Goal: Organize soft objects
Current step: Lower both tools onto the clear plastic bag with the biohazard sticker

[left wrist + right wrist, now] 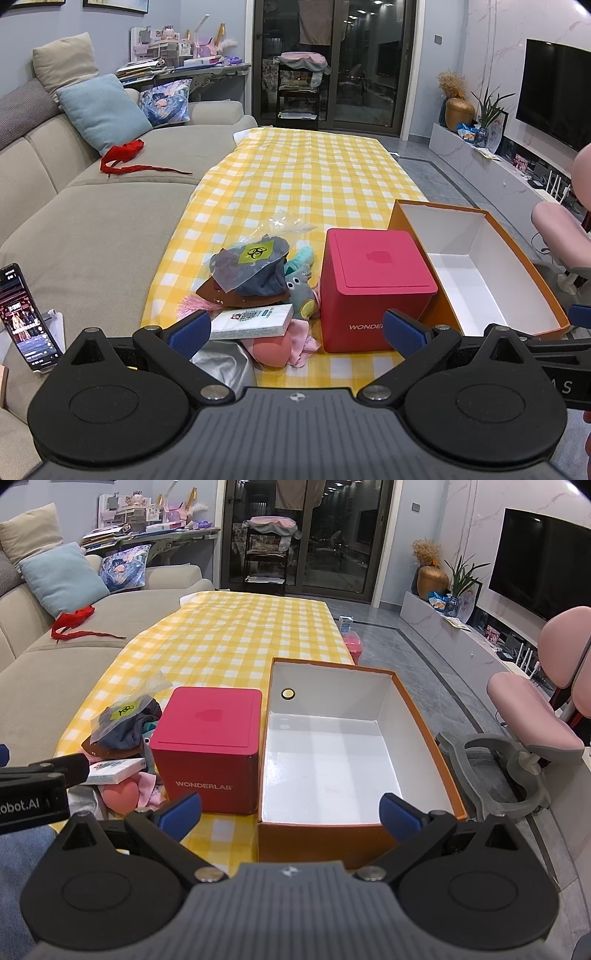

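Left wrist view: the left gripper (295,330) is spread wide with nothing between its blue pads, hovering at the near edge of a table under a yellow checked cloth (306,173). At about eleven o'clock from it lies the pile of soft things. It includes a bagged dark cloth (251,269) with a yellow label, a grey plush toy (301,291), a teal plush (304,258), a pink cloth (301,339) and a round coral piece (267,350). These look light and limp and should squash easily. A pinch on a bunched fold or a plush body seems the safest hold, though the clear bag may be slippery. A stiff white packet (253,323) rests on the pile. The red cube box (369,291) stands at one o'clock, with the orange box (413,229) just beyond it.

Right wrist view: the right gripper (290,812) is likewise released and empty, aimed at twelve o'clock into the orange box (436,764). Only this view shows the box's bare white floor. The red cube box (208,746) touches or nearly touches the orange box's side. The pile, at ten o'clock, is mostly hidden here behind the left gripper's arm.
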`<state>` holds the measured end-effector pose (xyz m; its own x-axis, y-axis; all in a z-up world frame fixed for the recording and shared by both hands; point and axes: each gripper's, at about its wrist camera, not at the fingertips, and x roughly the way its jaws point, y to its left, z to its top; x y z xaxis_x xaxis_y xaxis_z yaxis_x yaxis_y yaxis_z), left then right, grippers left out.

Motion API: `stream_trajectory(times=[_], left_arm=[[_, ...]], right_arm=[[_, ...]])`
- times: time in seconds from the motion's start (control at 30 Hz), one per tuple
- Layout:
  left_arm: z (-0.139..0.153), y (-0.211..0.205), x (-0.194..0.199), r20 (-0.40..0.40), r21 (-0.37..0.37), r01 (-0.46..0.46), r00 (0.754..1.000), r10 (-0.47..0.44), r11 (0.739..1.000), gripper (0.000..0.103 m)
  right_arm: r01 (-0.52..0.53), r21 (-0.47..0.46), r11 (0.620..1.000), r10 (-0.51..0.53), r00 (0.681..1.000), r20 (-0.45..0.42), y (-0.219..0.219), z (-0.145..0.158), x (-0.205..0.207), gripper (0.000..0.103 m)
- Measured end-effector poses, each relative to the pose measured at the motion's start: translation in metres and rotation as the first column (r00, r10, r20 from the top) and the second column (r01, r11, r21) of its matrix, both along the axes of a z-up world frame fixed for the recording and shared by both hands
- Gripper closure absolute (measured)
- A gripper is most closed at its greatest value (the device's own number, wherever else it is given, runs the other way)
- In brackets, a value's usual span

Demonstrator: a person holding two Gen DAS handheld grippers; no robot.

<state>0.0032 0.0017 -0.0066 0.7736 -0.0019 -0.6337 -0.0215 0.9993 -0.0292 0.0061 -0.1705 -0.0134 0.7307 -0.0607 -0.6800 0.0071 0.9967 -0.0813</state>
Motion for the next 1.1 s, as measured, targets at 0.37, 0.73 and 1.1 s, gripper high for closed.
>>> stream_trajectory(times=[0.37,0.73,1.1], left_arm=[[-0.001,0.014,0.004,0.014,-0.029,0.016,1.000,-0.015,0.999,0.000],[0.004,0.046,0.035,-0.004,-0.035,0.059,0.998,-0.059,0.998,0.000],[-0.025,0.102,0.085,-0.121,-0.092,0.150,0.980,-0.160,0.984,0.001]], right_arm=[[-0.134,0.136,0.982,0.126,0.990,0.068,-0.005,0.006,0.003,0.003],[-0.409,0.009,0.912,0.408,0.911,0.063,0.041,0.024,0.048,0.015],[-0.630,-0.034,0.776,0.626,0.776,-0.080,0.098,0.006,0.129,0.033]])
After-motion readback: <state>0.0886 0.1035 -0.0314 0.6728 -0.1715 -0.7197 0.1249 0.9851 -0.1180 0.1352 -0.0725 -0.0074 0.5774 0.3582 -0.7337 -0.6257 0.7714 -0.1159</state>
